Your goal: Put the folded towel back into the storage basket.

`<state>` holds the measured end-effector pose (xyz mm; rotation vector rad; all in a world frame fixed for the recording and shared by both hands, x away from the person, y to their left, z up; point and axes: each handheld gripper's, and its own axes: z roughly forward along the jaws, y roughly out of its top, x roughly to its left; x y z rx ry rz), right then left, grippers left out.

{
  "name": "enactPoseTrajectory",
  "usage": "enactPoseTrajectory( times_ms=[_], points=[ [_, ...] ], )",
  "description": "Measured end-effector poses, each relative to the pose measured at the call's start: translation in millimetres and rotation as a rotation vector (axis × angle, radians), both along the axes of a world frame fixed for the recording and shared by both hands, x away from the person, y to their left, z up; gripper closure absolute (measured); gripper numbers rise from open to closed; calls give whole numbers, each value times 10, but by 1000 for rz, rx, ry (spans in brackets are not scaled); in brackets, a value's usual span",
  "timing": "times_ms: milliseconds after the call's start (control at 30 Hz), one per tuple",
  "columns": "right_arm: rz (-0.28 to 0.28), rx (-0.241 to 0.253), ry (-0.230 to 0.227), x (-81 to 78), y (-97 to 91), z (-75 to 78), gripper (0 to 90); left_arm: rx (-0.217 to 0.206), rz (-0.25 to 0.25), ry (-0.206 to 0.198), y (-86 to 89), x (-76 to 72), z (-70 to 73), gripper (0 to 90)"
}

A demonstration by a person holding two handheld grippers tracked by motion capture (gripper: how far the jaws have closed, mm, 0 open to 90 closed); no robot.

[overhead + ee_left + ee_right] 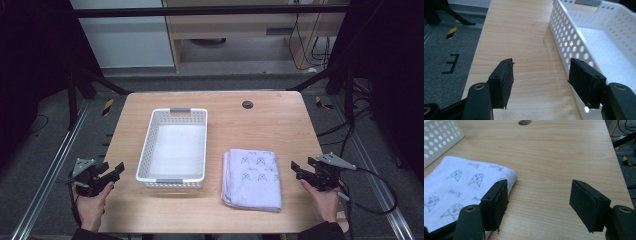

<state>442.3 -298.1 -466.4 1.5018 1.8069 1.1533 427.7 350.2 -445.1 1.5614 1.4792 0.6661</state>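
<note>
A white perforated basket (pixel 150 145) stands on the wooden table (pixel 265 125), left of centre, with nothing in it. To its right lies a folded pale cloth (pixel 252 177) printed with small drawings. My left gripper (pixel 112 172) hovers open at the table's left edge, just left of the basket's near corner (pixel 574 40). My right gripper (pixel 297 170) is open beside the cloth's right edge (pixel 461 185), near the table's right side. In the left gripper view the left gripper (pixel 540 80) holds nothing. The right gripper (pixel 539 205) is likewise bare over wood.
A round cable hole (pixel 247 104) sits at the table's back centre. Metal rails (pixel 55 165) run along both sides of the table over grey floor. Black cables (pixel 370 190) trail at the right. Yellow-black tape (pixel 452 32) marks the floor at left.
</note>
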Motion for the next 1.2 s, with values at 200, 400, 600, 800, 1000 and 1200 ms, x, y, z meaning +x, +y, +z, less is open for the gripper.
enactPoseTrajectory(
  times_ms=[200, 400, 600, 800, 1000, 1200],
  points=[
    [-2, 22, -25, -16, -61, 81, 271, -13, -62, -22, -136, -52, 144, 352],
    [21, -18, -52, -29, -64, 148, 297, 2, -112, -49, -289, -75, 274, 334],
    [36, -8, -57, -45, -78, 235, 290, 9, -161, -51, -431, -44, 373, 322],
    [40, -19, -54, -29, -63, 297, 254, 11, -207, -67, -618, -7, 502, 314],
    [42, -10, -62, -6, -56, 396, 259, 7, -251, -84, -826, 5, 615, 315],
    [52, -6, -79, 39, -17, 507, 258, 16, -300, -95, -1091, 15, 706, 319]
  ],
)
